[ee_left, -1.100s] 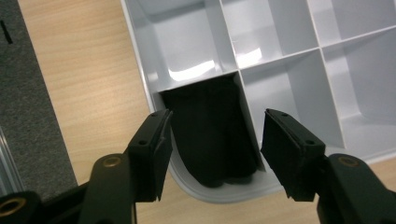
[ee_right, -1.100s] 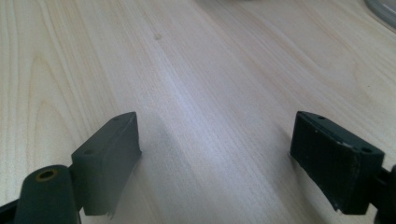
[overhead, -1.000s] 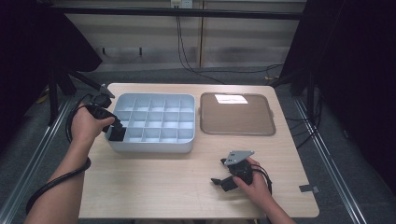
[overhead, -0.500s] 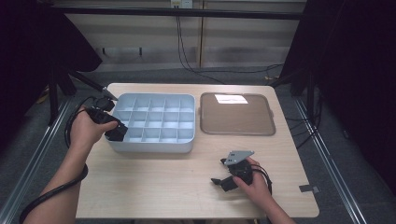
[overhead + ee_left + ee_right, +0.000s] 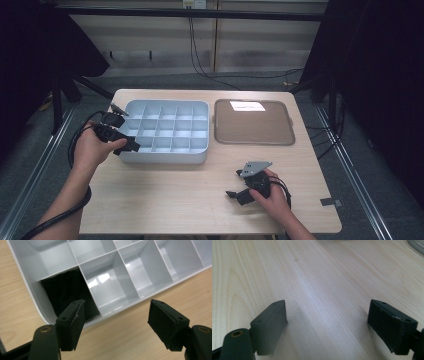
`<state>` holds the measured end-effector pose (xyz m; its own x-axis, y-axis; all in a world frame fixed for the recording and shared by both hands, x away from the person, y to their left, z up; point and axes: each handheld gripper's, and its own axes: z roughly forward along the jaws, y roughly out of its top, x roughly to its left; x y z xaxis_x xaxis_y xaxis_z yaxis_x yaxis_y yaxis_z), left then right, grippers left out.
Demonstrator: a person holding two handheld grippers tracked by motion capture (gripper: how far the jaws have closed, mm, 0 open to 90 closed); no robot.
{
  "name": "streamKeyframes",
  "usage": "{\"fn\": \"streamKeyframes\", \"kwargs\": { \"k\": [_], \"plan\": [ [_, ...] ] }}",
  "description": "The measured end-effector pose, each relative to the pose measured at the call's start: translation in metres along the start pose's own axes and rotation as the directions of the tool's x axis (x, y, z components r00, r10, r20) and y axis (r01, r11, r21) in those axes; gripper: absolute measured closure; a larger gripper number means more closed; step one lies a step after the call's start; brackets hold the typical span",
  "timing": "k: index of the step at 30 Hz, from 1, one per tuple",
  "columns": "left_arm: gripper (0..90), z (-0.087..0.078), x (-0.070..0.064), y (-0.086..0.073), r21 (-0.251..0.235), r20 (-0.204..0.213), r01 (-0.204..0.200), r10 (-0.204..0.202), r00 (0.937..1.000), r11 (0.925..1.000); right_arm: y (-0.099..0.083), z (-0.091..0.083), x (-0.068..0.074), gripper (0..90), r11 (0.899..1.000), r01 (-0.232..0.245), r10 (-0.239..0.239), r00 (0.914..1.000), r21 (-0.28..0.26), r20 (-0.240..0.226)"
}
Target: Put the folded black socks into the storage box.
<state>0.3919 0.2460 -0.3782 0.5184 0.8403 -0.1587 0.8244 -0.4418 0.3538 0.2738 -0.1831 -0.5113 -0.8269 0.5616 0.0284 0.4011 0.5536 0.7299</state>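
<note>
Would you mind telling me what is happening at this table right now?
A person holds a gripper in each hand. The left gripper hangs open at the near left corner of the grey compartment tray, where one corner compartment holds something black. The right gripper rests open on the bare wooden table. A brown tray sits beside.

One wooden bench (image 5: 165,200). One grey compartment tray (image 5: 167,131) at centre left, divided four across by four deep, sixteen compartments counted. One dark item (image 5: 66,290) in a single corner compartment, seen from the left gripper view; the other compartments in that view bare. One brown flat tray (image 5: 252,122) to the right, with one white label (image 5: 247,106) at its far edge. Two hand-held tools: the left tool (image 5: 125,142) at the grey tray's near-left corner, the right tool (image 5: 239,195) near the bench's near edge. Two black jaws on each, four in all. Two hands.
</note>
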Motion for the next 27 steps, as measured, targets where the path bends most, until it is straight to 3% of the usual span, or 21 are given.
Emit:
{"fn": "streamKeyframes", "kwargs": {
  "k": [13,19,24,27],
  "plan": [
    [29.1,0.004,-0.021,-0.011,-0.015,0.052,-0.065,0.065,0.9965,0.9978,0.000,0.000,0.000,15.4,1.000,0.000,0.000,1.0000,0.000,0.000],
    [29.1,0.007,-0.033,-0.017,-0.031,0.102,-0.099,0.102,0.9896,0.9946,0.000,0.000,0.000,15.4,1.000,0.001,-0.001,1.0000,0.000,0.000],
    [29.2,0.012,-0.044,-0.025,-0.032,0.110,-0.141,0.143,0.9835,0.9895,0.000,0.000,0.000,15.4,1.000,0.000,0.000,1.0000,0.000,0.000],
    [29.2,0.018,-0.049,-0.031,-0.033,0.123,-0.145,0.148,0.9814,0.9889,0.000,0.000,0.000,15.4,1.000,0.000,0.000,1.0000,0.000,0.000]
  ]
}}
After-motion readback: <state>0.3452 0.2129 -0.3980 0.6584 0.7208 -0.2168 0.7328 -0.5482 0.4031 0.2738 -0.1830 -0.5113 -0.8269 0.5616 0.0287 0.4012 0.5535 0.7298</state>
